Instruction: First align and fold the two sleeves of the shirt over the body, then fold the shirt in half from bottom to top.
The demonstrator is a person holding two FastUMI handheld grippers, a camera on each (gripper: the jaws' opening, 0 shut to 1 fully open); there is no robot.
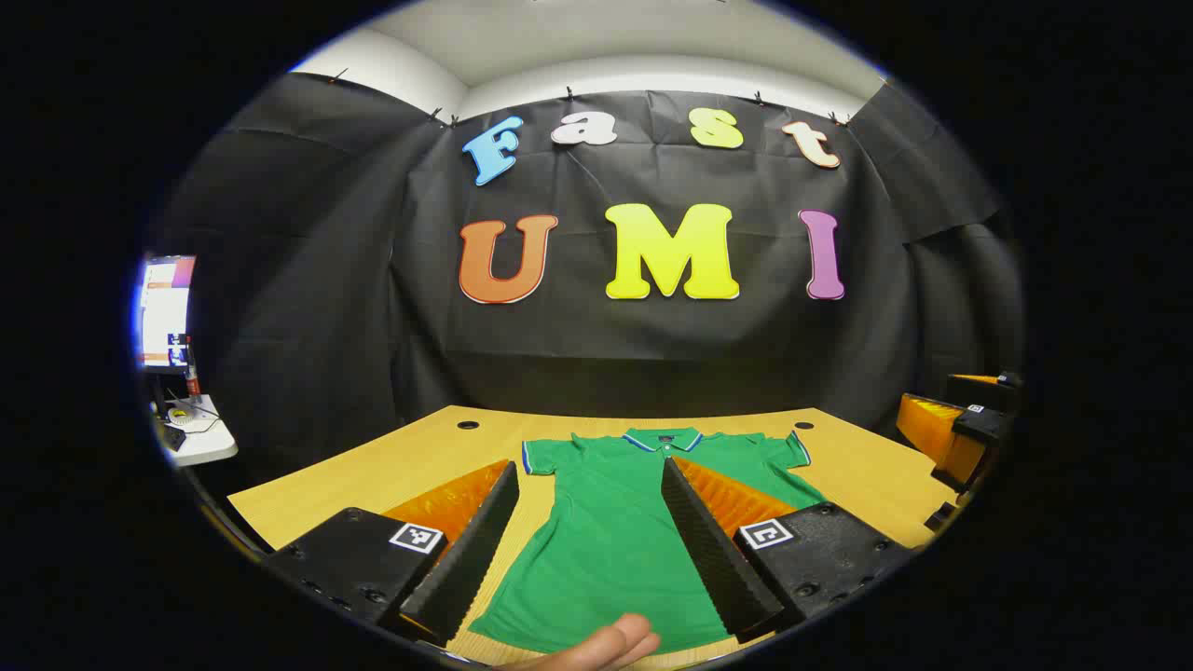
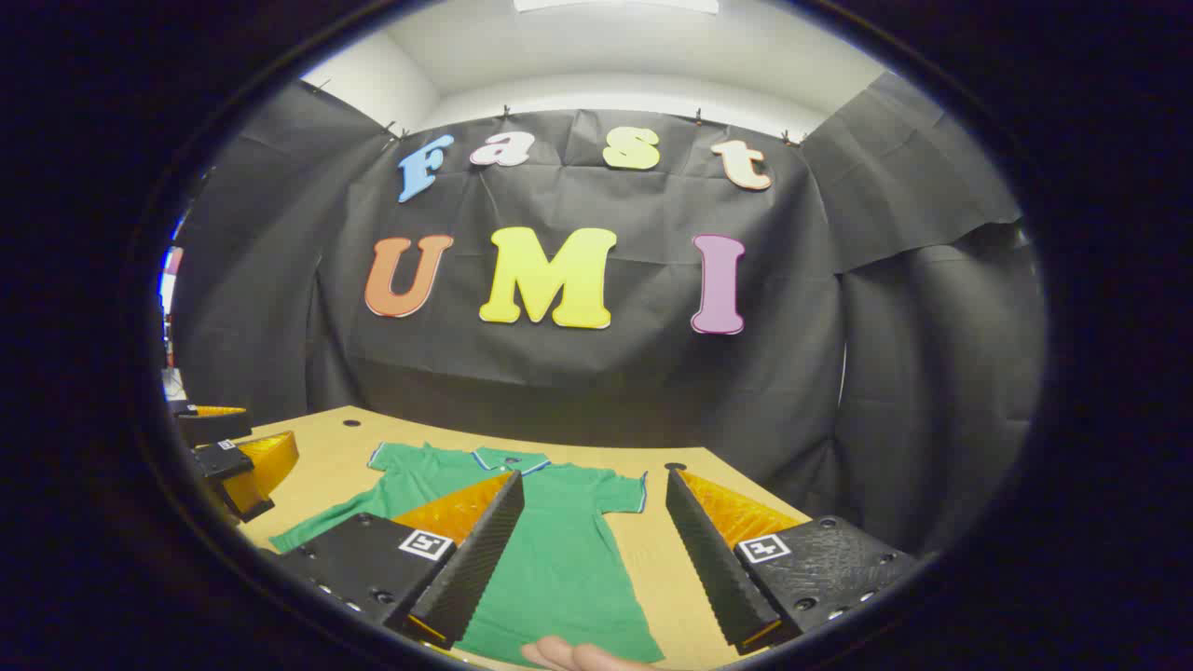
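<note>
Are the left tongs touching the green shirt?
Cannot tell. In the left gripper view the open left tongs frame the shirt, seemingly above it; no gap or contact shows.

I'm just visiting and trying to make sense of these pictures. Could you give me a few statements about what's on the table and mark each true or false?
1. The green shirt lies spread flat on the wooden table. True.
2. Its sleeves are already folded over the body. False: both stick out sideways.
3. The left gripper is clamped on the cloth. False: its fingers stand apart, holding nothing.
4. The right gripper is open. True.
5. The collar points toward the booth wall. True.
</note>
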